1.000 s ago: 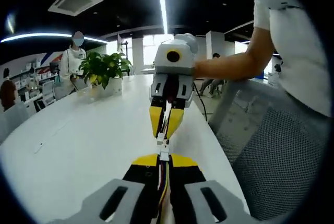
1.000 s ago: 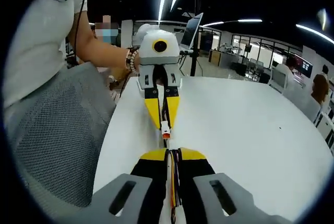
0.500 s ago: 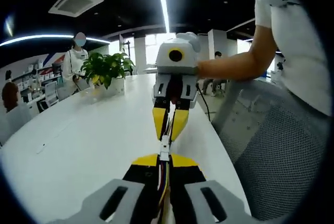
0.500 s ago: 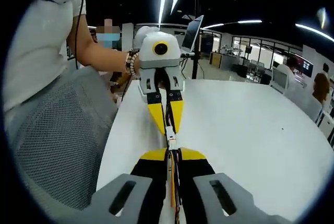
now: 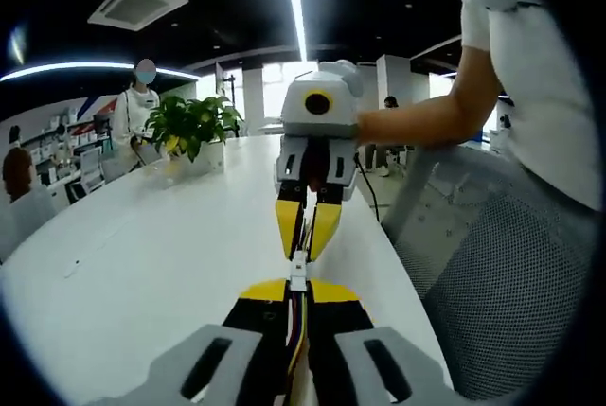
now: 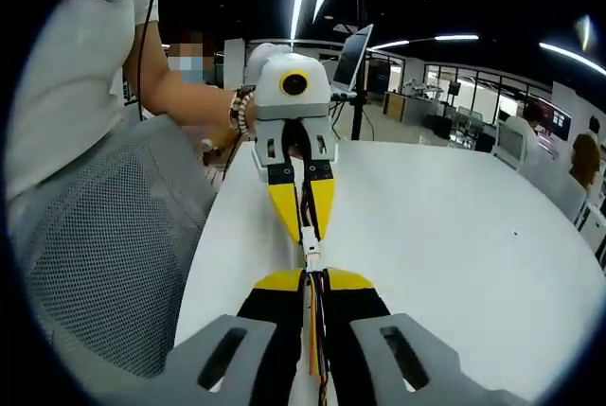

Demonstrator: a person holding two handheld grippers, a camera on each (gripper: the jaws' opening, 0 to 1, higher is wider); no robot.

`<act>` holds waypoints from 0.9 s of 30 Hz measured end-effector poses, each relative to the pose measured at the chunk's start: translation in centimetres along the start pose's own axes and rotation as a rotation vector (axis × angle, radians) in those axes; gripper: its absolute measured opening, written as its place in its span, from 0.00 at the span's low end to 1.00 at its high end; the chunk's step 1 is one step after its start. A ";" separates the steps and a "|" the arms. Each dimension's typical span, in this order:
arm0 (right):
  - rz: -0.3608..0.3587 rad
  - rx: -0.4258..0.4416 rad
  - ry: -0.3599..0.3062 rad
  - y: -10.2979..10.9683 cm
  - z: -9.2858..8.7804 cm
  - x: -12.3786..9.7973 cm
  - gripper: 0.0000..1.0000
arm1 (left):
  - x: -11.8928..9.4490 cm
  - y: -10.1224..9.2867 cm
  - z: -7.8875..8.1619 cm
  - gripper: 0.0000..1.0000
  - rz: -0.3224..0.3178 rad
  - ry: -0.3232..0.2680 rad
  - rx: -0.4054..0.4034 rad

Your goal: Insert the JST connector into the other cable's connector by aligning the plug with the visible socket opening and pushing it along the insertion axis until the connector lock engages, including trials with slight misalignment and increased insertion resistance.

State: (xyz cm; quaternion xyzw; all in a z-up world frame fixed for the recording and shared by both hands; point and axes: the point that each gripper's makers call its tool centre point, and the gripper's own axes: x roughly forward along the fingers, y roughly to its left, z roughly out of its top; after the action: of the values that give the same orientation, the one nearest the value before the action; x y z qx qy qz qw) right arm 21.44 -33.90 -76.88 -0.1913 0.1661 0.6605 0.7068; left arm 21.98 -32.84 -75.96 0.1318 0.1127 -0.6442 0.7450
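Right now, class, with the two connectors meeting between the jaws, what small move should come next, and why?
Probably a short, straight push of the right gripper toward the left gripper. The white connectors appear joined in line between the yellow jaw tips, but whether the lock has engaged cannot be seen.

Surface: white table (image 5: 151, 255), wide and rounded, running off into the office.
On it, far end: potted green plant (image 5: 189, 127), standing upright in a white planter.
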 end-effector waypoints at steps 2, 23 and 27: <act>0.010 -0.003 -0.001 0.2 0.0 0.0 0.04 | 0.0 -0.2 0.0 0.00 -0.011 -0.001 0.008; 0.048 0.012 -0.167 1.0 3.5 -1.3 0.03 | -1.2 -0.8 3.6 0.00 -0.052 -0.181 -0.038; 0.036 0.007 -0.172 0.8 3.7 -1.3 0.02 | -1.2 -0.5 3.7 0.00 -0.044 -0.192 -0.040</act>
State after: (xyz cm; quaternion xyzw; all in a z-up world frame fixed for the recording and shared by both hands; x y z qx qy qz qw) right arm 20.47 -33.23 -73.07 -0.1284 0.1104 0.6866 0.7070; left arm 21.27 -33.07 -72.09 0.0520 0.0564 -0.6677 0.7405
